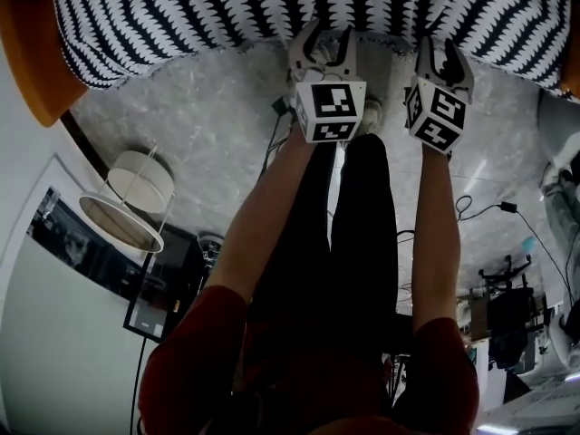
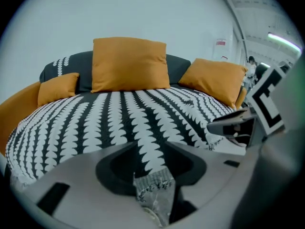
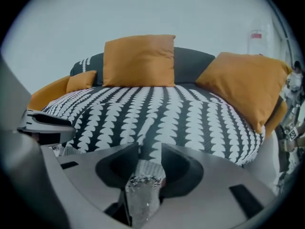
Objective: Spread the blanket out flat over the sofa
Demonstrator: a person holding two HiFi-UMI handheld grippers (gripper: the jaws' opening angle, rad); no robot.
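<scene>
Fingers spread wide on both the left gripper (image 1: 326, 45) and the right gripper (image 1: 442, 60), neither clamping the blanket (image 1: 272, 7).

The black-and-white blanket lies flat across the round sofa (image 1: 27, 71), reaching the orange cushions (image 2: 129, 63) at the back. Its pale hem (image 2: 152, 182) shows in the gap between each gripper's parted jaws at the sofa's near edge, above the speckled floor (image 1: 208, 125). Both grippers hang side by side, just apart.
</scene>
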